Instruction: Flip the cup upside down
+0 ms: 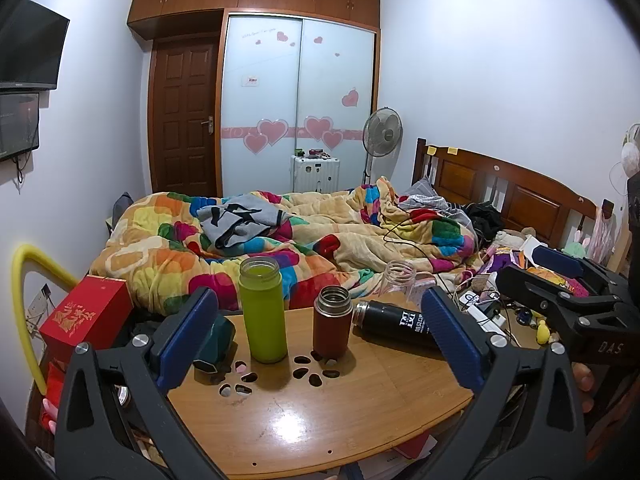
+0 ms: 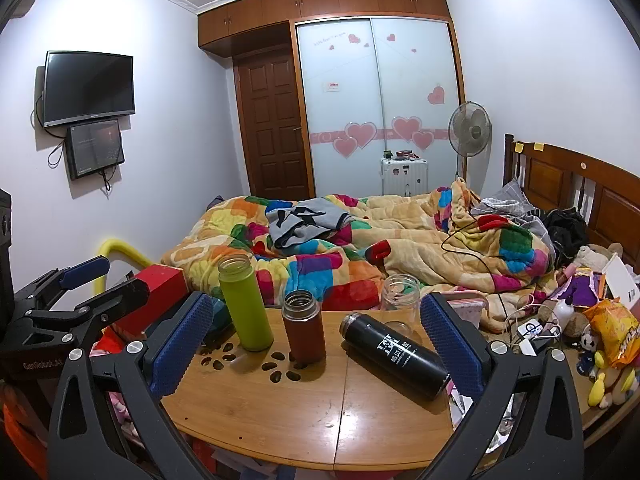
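On the wooden table (image 1: 320, 420) (image 2: 280, 408) a green cup (image 1: 263, 310) (image 2: 245, 304) and a brown-red cup (image 1: 332, 322) (image 2: 303, 327) stand upright, mouths open. A black cup (image 1: 394, 323) (image 2: 394, 354) lies on its side to the right. A clear cup (image 1: 396, 278) (image 2: 400, 298) stands upright behind it. My left gripper (image 1: 320, 344) is open and empty, above the table's front, with the green and brown-red cups ahead between its fingers. My right gripper (image 2: 316, 348) is open and empty, with the brown-red and black cups ahead between its fingers. Each gripper shows in the other's view, the right (image 1: 560, 280), the left (image 2: 80, 284).
A red box (image 1: 86, 316) (image 2: 152, 296) and a dark teal object (image 1: 218, 344) sit at the table's left. A bed with a colourful quilt (image 1: 280, 248) (image 2: 360, 248) lies behind. Cables, toys and snack bags (image 2: 600, 328) clutter the right side.
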Motion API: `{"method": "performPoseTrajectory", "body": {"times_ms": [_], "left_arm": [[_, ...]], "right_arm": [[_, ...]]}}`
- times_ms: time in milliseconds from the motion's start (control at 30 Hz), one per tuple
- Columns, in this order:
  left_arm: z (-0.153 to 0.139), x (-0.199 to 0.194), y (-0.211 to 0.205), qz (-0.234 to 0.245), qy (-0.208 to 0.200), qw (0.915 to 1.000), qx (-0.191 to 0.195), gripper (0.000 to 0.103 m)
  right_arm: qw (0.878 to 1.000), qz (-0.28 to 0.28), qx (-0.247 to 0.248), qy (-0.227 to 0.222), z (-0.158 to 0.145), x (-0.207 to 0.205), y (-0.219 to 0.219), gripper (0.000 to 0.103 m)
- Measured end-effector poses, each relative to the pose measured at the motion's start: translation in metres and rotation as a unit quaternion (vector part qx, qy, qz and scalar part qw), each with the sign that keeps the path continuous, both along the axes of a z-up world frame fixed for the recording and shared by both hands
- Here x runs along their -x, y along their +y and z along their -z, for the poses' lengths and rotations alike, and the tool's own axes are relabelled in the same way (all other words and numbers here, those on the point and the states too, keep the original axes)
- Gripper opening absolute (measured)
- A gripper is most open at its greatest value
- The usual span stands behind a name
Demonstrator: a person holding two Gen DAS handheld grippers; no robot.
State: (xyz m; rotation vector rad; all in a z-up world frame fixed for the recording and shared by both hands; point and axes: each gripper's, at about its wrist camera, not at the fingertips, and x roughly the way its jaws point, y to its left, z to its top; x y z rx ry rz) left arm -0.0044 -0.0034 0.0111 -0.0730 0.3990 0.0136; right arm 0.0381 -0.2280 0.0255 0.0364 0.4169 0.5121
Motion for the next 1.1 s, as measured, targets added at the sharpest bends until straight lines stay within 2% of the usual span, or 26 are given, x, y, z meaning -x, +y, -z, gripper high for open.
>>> {"method": "performPoseTrajectory", "body": {"times_ms": [867,1100], "left_arm": [[-0.001,-0.001,-0.001,0.001,0.005,1.0,0.0,0.103],[0.023,-0.029,0.0,-0.009,0.025,0.9997,0.002,0.103]], "right_arm": [[1.0,-0.001,0.001,0.002,0.001,0.002,0.005,0.103],[1.0,0.003,0.004,0.014,0.015,-0.007,0.009,0.103]]}}
